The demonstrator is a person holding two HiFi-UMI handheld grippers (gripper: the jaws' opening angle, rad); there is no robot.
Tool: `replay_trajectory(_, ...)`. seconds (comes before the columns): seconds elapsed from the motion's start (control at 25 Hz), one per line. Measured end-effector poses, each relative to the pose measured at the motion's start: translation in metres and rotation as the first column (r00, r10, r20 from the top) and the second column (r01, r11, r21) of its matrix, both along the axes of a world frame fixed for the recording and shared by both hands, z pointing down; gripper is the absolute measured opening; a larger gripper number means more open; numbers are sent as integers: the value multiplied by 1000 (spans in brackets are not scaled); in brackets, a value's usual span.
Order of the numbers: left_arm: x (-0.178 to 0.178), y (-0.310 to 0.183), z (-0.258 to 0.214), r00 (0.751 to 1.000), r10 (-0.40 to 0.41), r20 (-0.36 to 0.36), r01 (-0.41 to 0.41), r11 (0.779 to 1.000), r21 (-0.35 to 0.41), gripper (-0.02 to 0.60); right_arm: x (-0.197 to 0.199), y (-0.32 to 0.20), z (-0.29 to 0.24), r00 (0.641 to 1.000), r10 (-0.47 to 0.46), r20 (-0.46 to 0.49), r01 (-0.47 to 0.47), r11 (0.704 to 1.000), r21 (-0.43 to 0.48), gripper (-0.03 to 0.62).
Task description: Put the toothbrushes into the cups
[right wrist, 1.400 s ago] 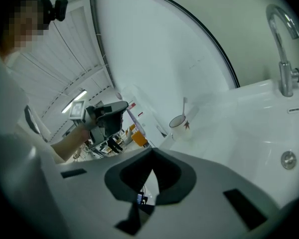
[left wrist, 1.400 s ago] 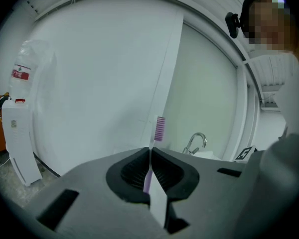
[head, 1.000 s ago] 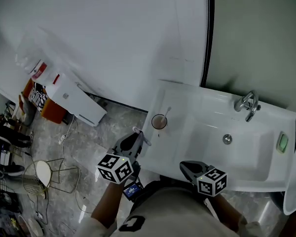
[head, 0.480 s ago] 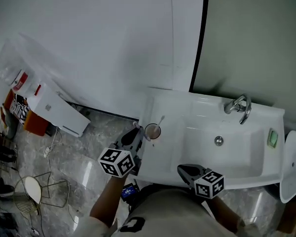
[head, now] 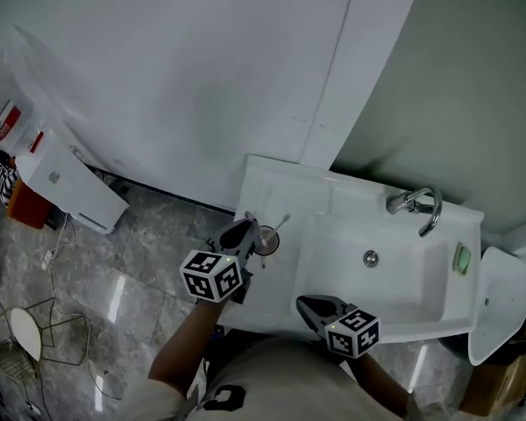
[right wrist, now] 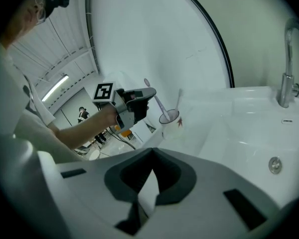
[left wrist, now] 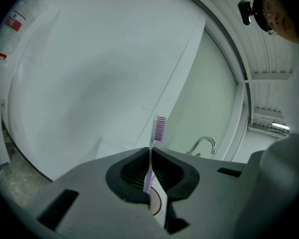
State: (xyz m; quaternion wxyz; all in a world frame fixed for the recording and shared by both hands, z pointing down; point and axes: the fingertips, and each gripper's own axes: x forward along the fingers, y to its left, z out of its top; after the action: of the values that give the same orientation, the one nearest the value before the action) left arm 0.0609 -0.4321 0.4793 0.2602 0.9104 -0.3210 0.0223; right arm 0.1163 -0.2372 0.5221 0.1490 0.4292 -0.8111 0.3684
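Item: purple toothbrush [left wrist: 160, 129]. I judge it light, stiff and slick. My left gripper [left wrist: 150, 150] pinches it mid-handle, lower end at the cup [right wrist: 169, 119] mouth. My right gripper [right wrist: 152, 151] is pressed together, empty, well apart from the cup.

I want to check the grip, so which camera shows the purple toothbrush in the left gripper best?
The left gripper view: the purple toothbrush stands upright, clamped between the jaws, with its bristles clear. The right gripper view shows it small, slanting over the cup. In the head view it is barely visible.
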Motion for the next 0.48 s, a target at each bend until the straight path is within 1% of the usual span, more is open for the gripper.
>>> replay_trajectory(0.2, 6, -6, 21, 1000, 7, -23, -9, 998, -58, 28, -5, -7, 4, 1000, 8, -15, -8, 1000, -26, 9)
replay_trajectory(0.36, 16, -5, 35, 999, 23, -36, -26, 996, -84, 28, -3, -10, 6, 999, 17, -33, -18, 999, -38, 9)
replay_trajectory(0.48, 17, -7, 44, 999, 20, -42, -24, 995, -101, 28, 0, -11, 8, 999, 34, -36, -35, 998, -46, 9)
